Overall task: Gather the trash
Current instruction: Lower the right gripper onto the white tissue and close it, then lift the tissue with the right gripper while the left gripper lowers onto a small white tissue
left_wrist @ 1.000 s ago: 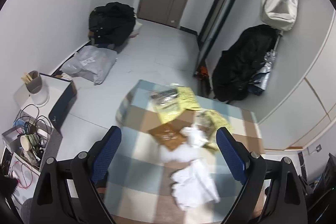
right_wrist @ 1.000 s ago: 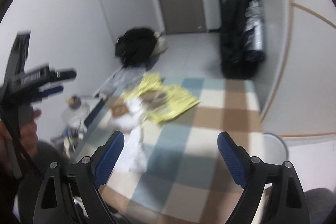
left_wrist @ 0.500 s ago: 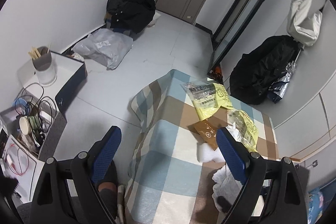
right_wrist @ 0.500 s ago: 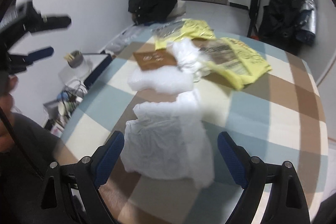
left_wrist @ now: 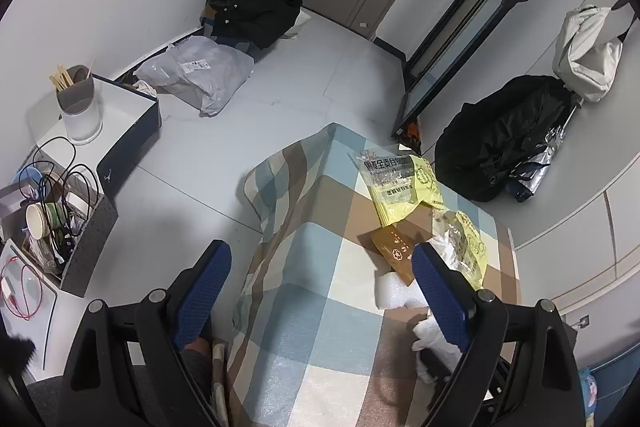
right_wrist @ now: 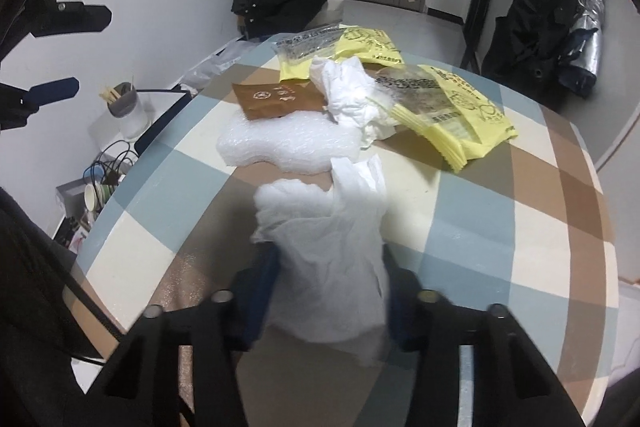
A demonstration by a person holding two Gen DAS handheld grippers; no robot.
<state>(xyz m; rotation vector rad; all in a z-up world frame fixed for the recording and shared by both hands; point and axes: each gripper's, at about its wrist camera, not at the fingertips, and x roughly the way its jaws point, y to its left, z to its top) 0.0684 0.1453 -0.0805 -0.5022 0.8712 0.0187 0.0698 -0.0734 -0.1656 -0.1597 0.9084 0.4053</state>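
Your right hand-held gripper (right_wrist: 326,279) has come down since half a second ago and its fingers have narrowed onto the white tissue (right_wrist: 320,247) at the near edge of the checked worktop (right_wrist: 500,227), so the first pickup looks underway. Your left hand-held gripper (left_wrist: 320,291) hangs wide and empty beside the worktop.

On the table (right_wrist: 520,227) the crumpled tissue (right_wrist: 320,251) lies nearest, between the right gripper's (right_wrist: 328,291) fingers; behind it the foam sheet (right_wrist: 288,143), then the flat packet (right_wrist: 276,101) — a second tissue wad (right_wrist: 352,95) to its right, wrappers (right_wrist: 448,107) beyond
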